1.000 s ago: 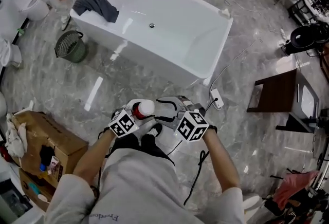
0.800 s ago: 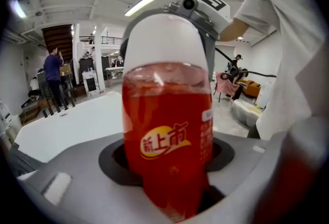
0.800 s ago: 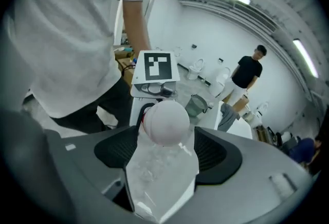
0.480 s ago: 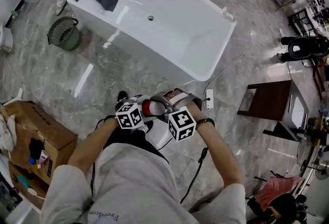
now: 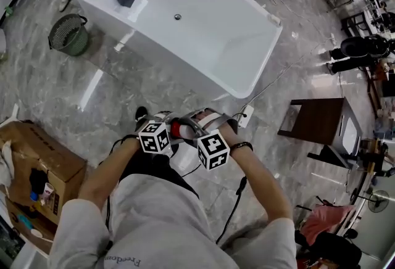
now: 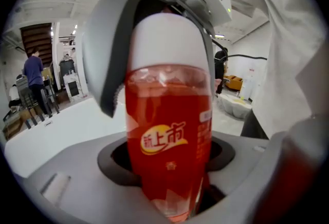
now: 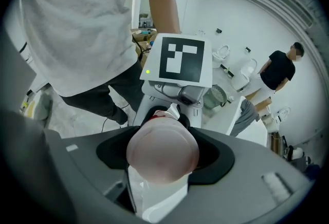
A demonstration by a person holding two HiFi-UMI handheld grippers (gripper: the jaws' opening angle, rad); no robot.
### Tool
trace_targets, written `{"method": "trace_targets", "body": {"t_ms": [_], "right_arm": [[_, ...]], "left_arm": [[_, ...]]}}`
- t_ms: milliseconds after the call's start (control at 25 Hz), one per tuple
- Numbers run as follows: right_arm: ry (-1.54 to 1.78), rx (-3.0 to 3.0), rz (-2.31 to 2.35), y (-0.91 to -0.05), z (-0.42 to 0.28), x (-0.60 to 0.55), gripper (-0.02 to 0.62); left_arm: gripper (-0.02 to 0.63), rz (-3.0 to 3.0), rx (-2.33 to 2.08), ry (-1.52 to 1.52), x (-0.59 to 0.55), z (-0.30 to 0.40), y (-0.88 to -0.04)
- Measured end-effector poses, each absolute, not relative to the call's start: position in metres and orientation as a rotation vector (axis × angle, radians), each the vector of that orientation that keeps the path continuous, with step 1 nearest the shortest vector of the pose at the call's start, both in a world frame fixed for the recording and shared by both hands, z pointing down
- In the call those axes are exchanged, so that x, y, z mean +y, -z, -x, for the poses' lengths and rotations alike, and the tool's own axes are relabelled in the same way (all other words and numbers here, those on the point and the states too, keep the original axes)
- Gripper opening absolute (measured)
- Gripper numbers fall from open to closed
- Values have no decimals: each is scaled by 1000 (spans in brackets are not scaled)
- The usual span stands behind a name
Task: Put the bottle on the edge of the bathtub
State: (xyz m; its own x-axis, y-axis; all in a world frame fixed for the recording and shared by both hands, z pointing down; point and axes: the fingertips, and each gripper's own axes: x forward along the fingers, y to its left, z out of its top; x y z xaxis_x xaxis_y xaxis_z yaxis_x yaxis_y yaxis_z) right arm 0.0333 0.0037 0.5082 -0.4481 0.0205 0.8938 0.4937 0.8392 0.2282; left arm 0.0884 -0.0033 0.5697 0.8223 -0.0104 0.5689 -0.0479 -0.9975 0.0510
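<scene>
The left gripper point(image 5: 168, 129) has its fingers point(image 6: 67, 176) clamped on the red bottle point(image 6: 169, 130). The right gripper point(image 5: 192, 123) has its fingers point(image 7: 267, 166) apart around the bottle's white cap point(image 7: 162, 152); they have just been closing. The bathtub point(image 5: 166, 64) stands nearby.

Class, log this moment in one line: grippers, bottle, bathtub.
left gripper: shut on bottle | right gripper: jaws just closing, cap between them, not yet pressing | bathtub: bottle not yet on edge
</scene>
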Motion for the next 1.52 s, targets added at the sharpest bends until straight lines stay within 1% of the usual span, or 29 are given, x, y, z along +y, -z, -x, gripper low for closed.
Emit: {"method": "trace_targets", "body": {"t_ms": [240,400,560,720,880,1000,1280,1400,1520], "right_arm": [[460,-1927,374,-548,-26,-18,290],[372,-1848,249,-602,-34,-37,290],[102,-1839,-6,-671,-50,-74,290],[-229,-1804,-296,-746,-68,-117,290],[-535,-1729,-589,-811,-95,-147,290],[-711,-1630,-835,-852,-116,-160,290],[-1044,-1416,-1285,-946,-154,-184,290],[-1098,-1383,-1372,-977,-155,-189,290],[-1039,-1373,-1398,-998,-156,-196,288]], "left_arm": [[341,-2835,-289,-860,-28,-47,-593],[341,-2707,-527,-745,-39,-3,-607],[339,-2584,-756,-609,-53,41,-619],[339,-2519,-834,-591,-64,72,-638],[339,-2460,-914,-547,-77,82,-656],[339,-2468,-873,-478,-84,77,-669],[339,-2393,-871,-535,-107,107,-727],[339,-2341,-974,-544,-123,133,-749],[339,-2297,-1066,-480,-148,147,-767]]}}
